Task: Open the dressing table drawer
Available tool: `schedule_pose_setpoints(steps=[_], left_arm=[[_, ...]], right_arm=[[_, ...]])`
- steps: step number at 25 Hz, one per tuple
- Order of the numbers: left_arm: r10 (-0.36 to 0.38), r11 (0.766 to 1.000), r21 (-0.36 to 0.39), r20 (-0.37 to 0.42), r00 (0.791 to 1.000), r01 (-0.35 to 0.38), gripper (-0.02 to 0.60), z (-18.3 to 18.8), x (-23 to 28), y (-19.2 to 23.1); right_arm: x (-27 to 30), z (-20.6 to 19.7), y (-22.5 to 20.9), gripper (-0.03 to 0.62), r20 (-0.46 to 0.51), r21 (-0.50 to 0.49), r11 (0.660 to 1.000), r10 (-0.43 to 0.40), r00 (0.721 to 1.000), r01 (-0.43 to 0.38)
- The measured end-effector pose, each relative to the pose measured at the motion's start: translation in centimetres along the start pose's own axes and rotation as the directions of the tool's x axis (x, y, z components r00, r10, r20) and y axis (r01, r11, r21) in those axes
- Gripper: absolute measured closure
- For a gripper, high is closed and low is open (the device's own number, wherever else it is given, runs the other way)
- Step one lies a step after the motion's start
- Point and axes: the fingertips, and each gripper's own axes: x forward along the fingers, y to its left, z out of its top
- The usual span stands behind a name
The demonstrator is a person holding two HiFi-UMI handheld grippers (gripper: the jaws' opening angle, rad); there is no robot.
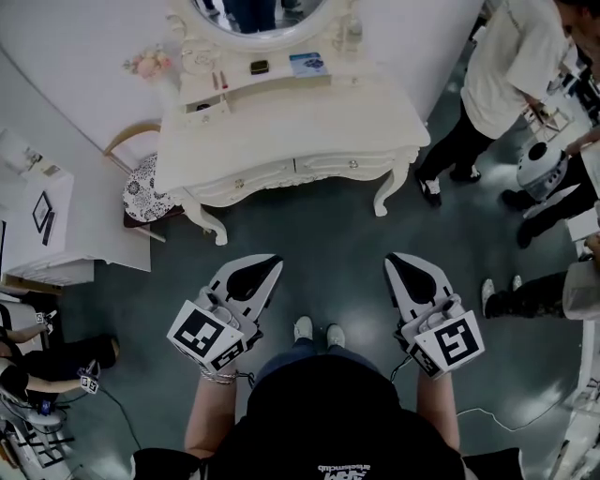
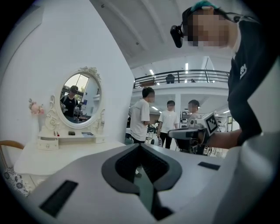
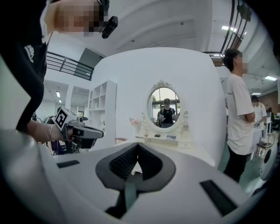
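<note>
A white dressing table [image 1: 281, 122] with an oval mirror [image 1: 258, 14] stands ahead against the white wall. Its two drawer fronts [image 1: 309, 169] sit flush under the top, each with a small knob [image 1: 353, 164]. My left gripper [image 1: 272, 262] and right gripper [image 1: 394, 260] are held side by side over the dark floor, well short of the table. Both point toward it and hold nothing. In the left gripper view the jaws of that gripper [image 2: 140, 146] meet at the tips. The right gripper [image 3: 137, 145] is likewise shut, with the mirror [image 3: 165, 106] far beyond it.
A chair with a patterned cushion [image 1: 141, 187] stands at the table's left end. A white cabinet [image 1: 37, 216] is further left. People stand at the right [image 1: 506, 84], and a person sits at the lower left [image 1: 37, 366]. Small items lie on the table's shelf [image 1: 258, 67].
</note>
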Motion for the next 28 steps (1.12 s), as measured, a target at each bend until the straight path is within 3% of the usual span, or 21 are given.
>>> schedule_pose_setpoints(steps=[6, 9, 14, 28], left_arm=[[-0.056, 0.998, 0.021, -0.006, 0.998, 0.056, 0.563, 0.1, -0.4, 2.3], [-0.07, 0.996, 0.045, -0.027, 0.997, 0.071, 0.563, -0.5, -0.7, 3.2], [-0.093, 0.996, 0.008, -0.045, 0.995, 0.093, 0.563, -1.4, -1.2, 4.3], [-0.083, 0.997, -0.012, -0.056, 0.995, 0.083, 0.563, -1.5, 2.3, 6.6]], right_arm=[[1.2, -0.6, 1.0, 0.576, -0.068, -0.069, 0.995, -0.075, 0.995, 0.07], [1.6, -1.1, 1.6, 0.577, -0.078, -0.056, 0.994, -0.102, 0.992, 0.098], [2.2, -1.6, 2.1, 0.576, -0.111, -0.031, 0.99, -0.14, 0.984, 0.137], [5.3, -2.4, -1.7, 0.577, -0.115, -0.007, 0.995, -0.099, 0.988, 0.099]])
